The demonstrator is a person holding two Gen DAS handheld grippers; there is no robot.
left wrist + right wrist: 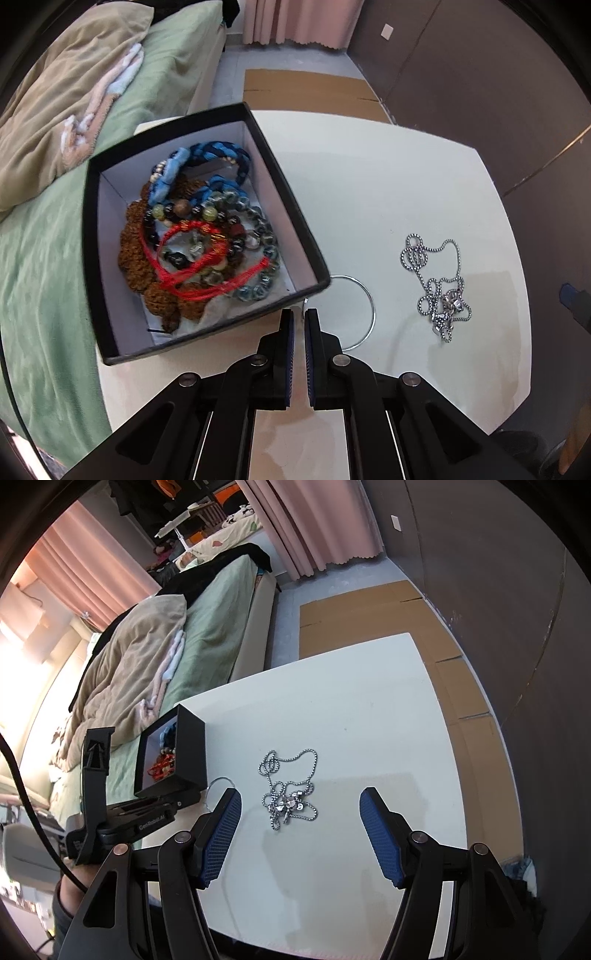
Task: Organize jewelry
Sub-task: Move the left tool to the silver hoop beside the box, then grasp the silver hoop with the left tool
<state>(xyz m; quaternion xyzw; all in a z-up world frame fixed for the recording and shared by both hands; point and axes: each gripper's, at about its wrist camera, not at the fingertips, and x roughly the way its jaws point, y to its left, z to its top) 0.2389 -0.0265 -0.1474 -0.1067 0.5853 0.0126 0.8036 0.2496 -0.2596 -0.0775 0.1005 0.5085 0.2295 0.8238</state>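
A black jewelry box [280, 177] with a white lining stands at the left of the white table [369, 166]. It holds several bracelets: blue braided, brown beaded, red cord and glass beads. A thin silver bangle [371, 306] lies by the box's near corner, and my left gripper [299, 314] is shut on its left rim. Part of the ring is hidden behind the right finger. To the right a silver chain necklace [439, 288] lies tangled on the table. My right gripper [301, 794] hangs open above that necklace [290, 803], its blue pads wide on either side and not touching it.
A bed with a green sheet [44, 258] and a beige blanket [66, 92] runs along the table's left side. Flat cardboard [306, 88] lies on the floor beyond the table. A dark wall [480, 74] stands to the right. Pink curtains [332, 524] hang at the back.
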